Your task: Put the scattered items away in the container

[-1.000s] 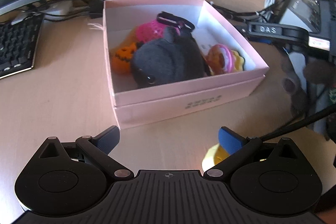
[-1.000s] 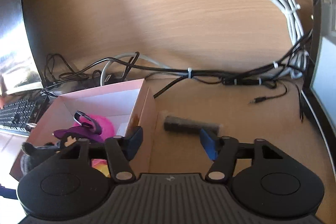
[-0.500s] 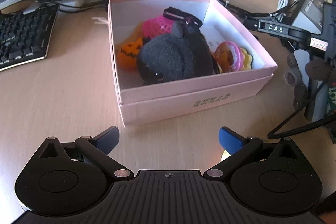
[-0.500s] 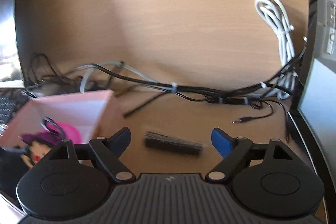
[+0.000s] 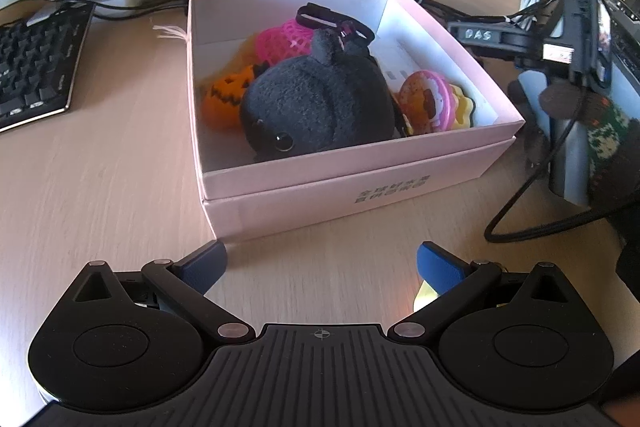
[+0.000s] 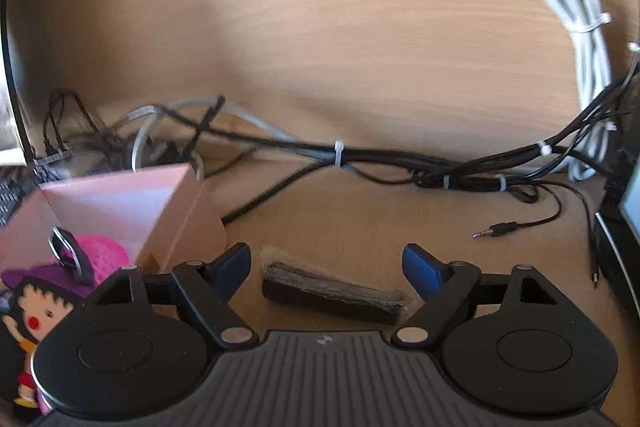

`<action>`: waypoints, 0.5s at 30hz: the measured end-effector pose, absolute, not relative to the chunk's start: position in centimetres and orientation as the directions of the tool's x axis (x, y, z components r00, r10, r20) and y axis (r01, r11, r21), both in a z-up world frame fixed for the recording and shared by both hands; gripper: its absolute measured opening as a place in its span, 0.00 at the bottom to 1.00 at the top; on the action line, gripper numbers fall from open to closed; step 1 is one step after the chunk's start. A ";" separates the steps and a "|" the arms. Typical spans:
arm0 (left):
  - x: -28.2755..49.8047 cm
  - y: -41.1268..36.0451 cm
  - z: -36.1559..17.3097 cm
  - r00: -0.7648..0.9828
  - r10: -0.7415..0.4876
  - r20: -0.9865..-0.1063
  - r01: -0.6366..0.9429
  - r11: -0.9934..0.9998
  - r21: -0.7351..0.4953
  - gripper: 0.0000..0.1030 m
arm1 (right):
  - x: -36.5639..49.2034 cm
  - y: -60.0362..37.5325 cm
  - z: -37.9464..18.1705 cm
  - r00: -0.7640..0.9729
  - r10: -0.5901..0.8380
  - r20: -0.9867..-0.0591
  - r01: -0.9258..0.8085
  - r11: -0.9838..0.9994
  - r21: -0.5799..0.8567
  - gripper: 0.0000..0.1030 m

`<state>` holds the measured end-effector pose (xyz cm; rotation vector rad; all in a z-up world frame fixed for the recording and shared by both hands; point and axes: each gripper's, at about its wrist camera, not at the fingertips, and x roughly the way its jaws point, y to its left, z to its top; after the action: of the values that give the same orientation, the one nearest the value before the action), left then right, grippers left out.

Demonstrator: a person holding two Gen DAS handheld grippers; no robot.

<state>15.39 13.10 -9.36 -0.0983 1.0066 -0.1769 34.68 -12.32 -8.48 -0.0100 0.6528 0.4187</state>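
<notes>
Pink card forms the box [image 5: 344,183], which sits on the worktop [image 5: 100,187] directly ahead of the left claw [image 5: 320,263], open side up. The left claw is spread wide and holds nothing; its blue fingertips [image 5: 436,263] stand clear of the box's near wall. Inside the box, a dark plush [image 5: 320,103] fills the middle, with an orange pumpkin [image 5: 224,99] to its left, a pink mesh ball [image 5: 286,41] behind it, and a round pink-rimmed toy [image 5: 428,99] to its right. A black clip [image 5: 334,21] rests on top at the rear. A yellow item [image 5: 424,297] shows partly below the left claw's right finger; its form cannot be made out. A keyboard [image 5: 36,67] lies far left of this claw. The right claw [image 6: 326,259] is also spread wide and empty. A black strip [image 6: 334,293] lies flat on the worktop between its fingers, near the fingertips, touching neither. The box corner [image 6: 188,211] stands just left of this claw's left finger, with a doll figure [image 6: 36,311] visible at the far left. Bundled cables [image 6: 400,163] run across the worktop beyond the strip, and a loose jack plug [image 6: 496,229] lies ahead to the right.
</notes>
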 end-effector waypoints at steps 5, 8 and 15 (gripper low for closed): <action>15.4 13.0 -9.4 0.527 -0.191 -0.828 0.106 0.982 -0.159 1.00 | 33.4 -12.3 -8.6 0.690 0.369 -0.623 -0.412 0.907 0.081 0.46; 15.1 12.7 -9.5 0.537 -0.194 -0.821 0.123 0.981 -0.151 1.00 | 31.2 -12.9 -8.3 0.682 0.351 -0.642 -0.422 0.905 0.046 0.44; 11.5 12.1 -8.3 0.571 -0.221 -0.791 0.147 0.975 -0.166 1.00 | 22.4 -16.3 -7.4 0.633 0.381 -0.674 -0.492 0.870 0.031 0.44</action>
<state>11.49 12.10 -8.29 -0.0853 0.9393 -0.2161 22.42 -16.33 -7.45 -0.1619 0.7312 0.5018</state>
